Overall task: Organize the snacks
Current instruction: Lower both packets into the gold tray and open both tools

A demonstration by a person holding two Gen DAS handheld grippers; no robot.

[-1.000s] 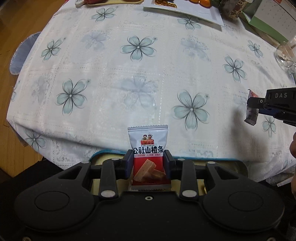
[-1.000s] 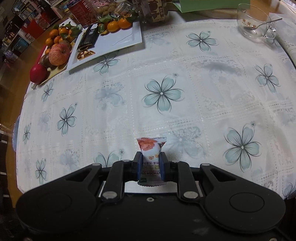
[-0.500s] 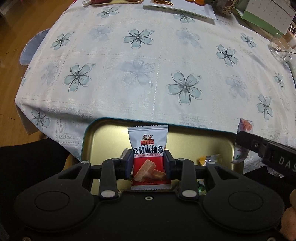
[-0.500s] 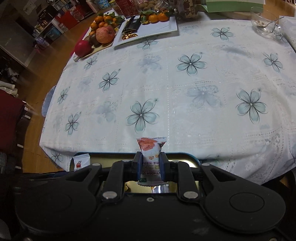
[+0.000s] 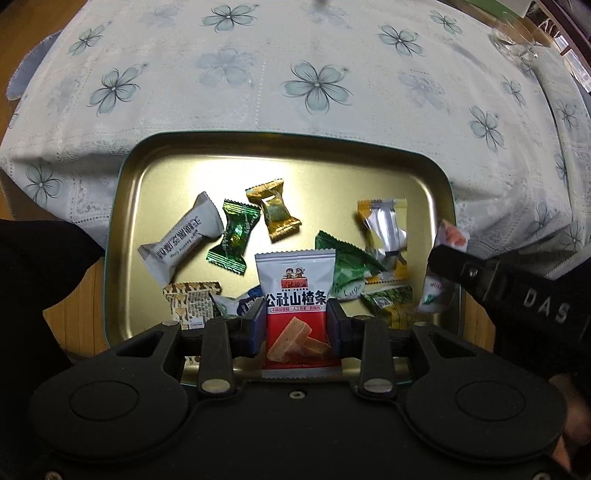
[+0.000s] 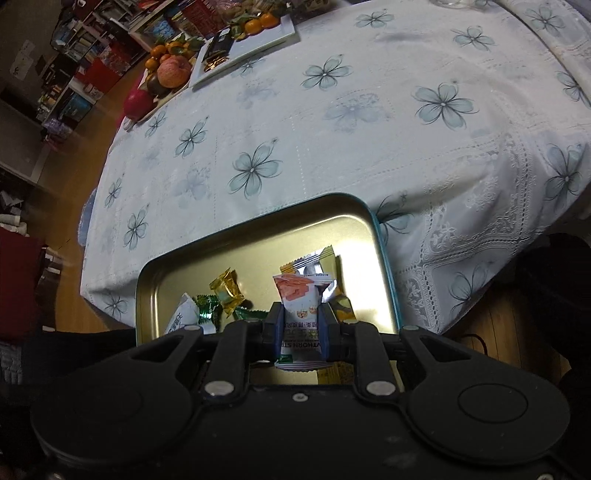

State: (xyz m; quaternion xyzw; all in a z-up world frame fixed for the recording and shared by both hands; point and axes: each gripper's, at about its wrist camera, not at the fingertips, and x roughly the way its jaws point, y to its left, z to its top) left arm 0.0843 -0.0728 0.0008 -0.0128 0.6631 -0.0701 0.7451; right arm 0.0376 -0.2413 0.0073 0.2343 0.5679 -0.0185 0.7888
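You have two grippers in view, the left gripper (image 5: 296, 325) clamping one white-and-red hawthorn packet (image 5: 296, 302) and the right gripper (image 6: 300, 328) clamping one orange-topped packet (image 6: 298, 314). Below them sits one gold tin tray (image 5: 155, 162), and in it you can count at least eight loose wrapped snacks: one white (image 5: 183, 238), one dark green foil (image 5: 233, 236), one gold (image 5: 274, 209), one silver-and-yellow (image 5: 386, 232) and two pale green among them, though the nearest ones are partly hidden. Far left on the flowered tablecloth (image 6: 369, 122) you see one white plate (image 6: 258, 33), one apple (image 6: 173, 72) and several oranges.
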